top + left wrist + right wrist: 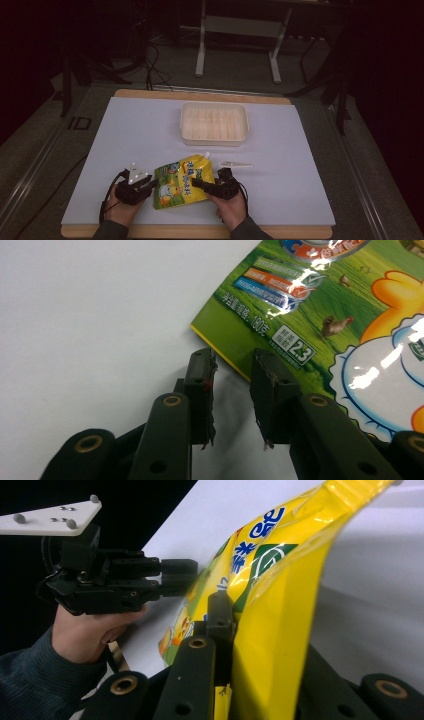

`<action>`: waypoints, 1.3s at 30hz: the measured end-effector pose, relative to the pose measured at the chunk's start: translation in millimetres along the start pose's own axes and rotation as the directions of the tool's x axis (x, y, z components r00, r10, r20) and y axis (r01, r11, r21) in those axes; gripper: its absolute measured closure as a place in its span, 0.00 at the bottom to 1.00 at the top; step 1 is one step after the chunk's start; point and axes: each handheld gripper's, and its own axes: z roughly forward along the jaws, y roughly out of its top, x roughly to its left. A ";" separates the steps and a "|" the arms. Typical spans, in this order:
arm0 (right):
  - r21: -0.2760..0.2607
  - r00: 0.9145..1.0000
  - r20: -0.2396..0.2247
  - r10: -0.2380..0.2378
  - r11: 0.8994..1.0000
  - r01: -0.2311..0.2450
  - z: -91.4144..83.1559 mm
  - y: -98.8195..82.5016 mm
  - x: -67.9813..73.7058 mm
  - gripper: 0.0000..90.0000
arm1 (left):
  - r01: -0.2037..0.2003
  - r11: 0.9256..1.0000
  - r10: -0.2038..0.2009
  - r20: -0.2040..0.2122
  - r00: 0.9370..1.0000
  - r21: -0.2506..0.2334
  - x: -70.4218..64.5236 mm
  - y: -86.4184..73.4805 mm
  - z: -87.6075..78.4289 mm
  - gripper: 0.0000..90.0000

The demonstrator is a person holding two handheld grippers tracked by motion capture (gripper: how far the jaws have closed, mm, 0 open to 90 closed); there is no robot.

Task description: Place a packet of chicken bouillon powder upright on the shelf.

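pouch (pixel 181 184): lies on the surface between both hands, long axis running to the spout at far right | right gripper (pixel 250 630): pinches its right edge, lifting it | left gripper (pixel 232 375): jaws spread, straddling the pouch's near-left edge, touching, not yet clamped

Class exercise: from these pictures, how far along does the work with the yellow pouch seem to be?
Done: the right gripper is clamped on the pouch, lifting its edge. In hand: the left gripper stands open at the pouch's green corner, not yet gripping. Left, probably: the white tray is empty, and a small white piece lies beside the pouch.
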 end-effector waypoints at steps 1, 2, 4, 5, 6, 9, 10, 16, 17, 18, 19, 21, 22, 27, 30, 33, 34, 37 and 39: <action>0.001 1.000 -0.001 -0.003 1.000 0.003 0.2 1.2 0.8 0.95 | 0.002 1.000 -0.002 0.000 1.000 -0.004 0.9 -0.1 -0.2 0.77; 0.002 1.000 -0.001 -0.007 1.000 0.007 0.3 2.2 1.6 0.95 | 0.005 1.000 -0.005 -0.002 1.000 -0.007 1.5 -0.1 -0.3 0.76; 0.004 1.000 0.001 -0.006 1.000 0.006 0.3 4.2 2.5 0.96 | 0.007 1.000 -0.007 -0.005 1.000 -0.011 3.1 -0.2 -1.1 0.76; 0.003 1.000 0.002 -0.006 1.000 0.006 0.0 4.9 3.0 0.96 | 0.010 1.000 -0.010 -0.009 1.000 -0.014 3.8 -0.4 -1.4 0.75; 0.006 1.000 0.006 0.003 1.000 -0.003 -0.1 6.1 3.5 0.96 | 0.009 1.000 -0.009 -0.011 1.000 -0.017 4.5 -0.5 -1.4 0.75; 0.016 0.999 0.003 0.041 0.999 -0.041 -1.1 9.6 4.2 0.97 | 0.014 1.000 -0.015 -0.020 1.000 -0.021 6.0 -0.8 -1.3 0.74; 0.017 0.999 0.005 0.037 0.999 -0.037 -1.1 10.2 4.6 0.97 | 0.014 1.000 -0.015 -0.024 1.000 -0.021 6.6 -0.9 -1.3 0.74; 0.012 0.999 0.033 -0.011 1.000 0.011 -1.9 14.3 12.5 0.98 | 0.019 0.999 -0.020 -0.042 0.999 -0.032 9.7 -1.4 -1.9 0.73; 0.011 0.999 0.040 -0.017 1.000 0.016 -2.4 15.4 13.8 0.98 | 0.022 0.999 -0.024 -0.045 0.999 -0.035 10.3 -1.5 -1.9 0.73; 0.007 0.999 0.046 -0.026 1.000 0.026 -2.7 16.6 14.9 0.98 | 0.024 0.999 -0.026 -0.049 0.998 -0.038 11.0 -1.7 -2.1 0.73; 0.004 0.998 0.049 -0.028 1.000 0.028 -3.4 17.9 16.1 0.98 | 0.024 0.999 -0.026 -0.053 0.998 -0.041 11.7 -1.8 -2.6 0.73; -0.007 0.998 0.059 -0.038 0.999 0.039 -4.8 21.0 17.9 0.99 | 0.026 0.998 -0.030 -0.067 0.997 -0.056 12.8 -2.1 -3.7 0.73; -0.012 0.997 0.063 -0.043 0.999 0.044 -5.3 22.0 18.5 0.99 | 0.028 0.997 -0.033 -0.075 0.997 -0.068 13.8 -2.2 -4.9 0.72; -0.029 0.995 0.082 -0.059 0.998 0.061 -8.2 27.0 21.6 0.99 | 0.049 0.994 -0.057 -0.092 0.994 -0.093 18.4 -3.1 -7.1 0.71; -0.031 0.994 0.092 -0.066 0.997 0.070 -8.6 28.5 22.7 0.99 | 0.057 0.994 -0.067 -0.103 0.992 -0.092 20.3 -3.9 -6.5 0.70; -0.036 0.989 0.118 -0.092 0.995 0.097 -8.4 30.4 26.6 0.99 | 0.059 0.994 -0.069 -0.109 0.992 -0.090 21.8 -4.2 -5.5 0.69; -0.034 0.987 0.124 -0.100 0.994 0.105 -8.3 31.1 27.7 0.99 | 0.059 0.994 -0.068 -0.111 0.991 -0.089 22.2 -4.3 -5.3 0.69; -0.034 0.984 0.136 -0.120 0.992 0.125 -7.7 33.7 30.6 0.99 | 0.058 0.994 -0.068 -0.116 0.991 -0.089 22.9 -4.4 -4.9 0.69; -0.034 0.980 0.147 -0.132 0.990 0.138 -7.2 35.5 32.9 0.99 | 0.063 0.994 -0.073 -0.115 0.991 -0.090 23.2 -4.5 -4.7 0.69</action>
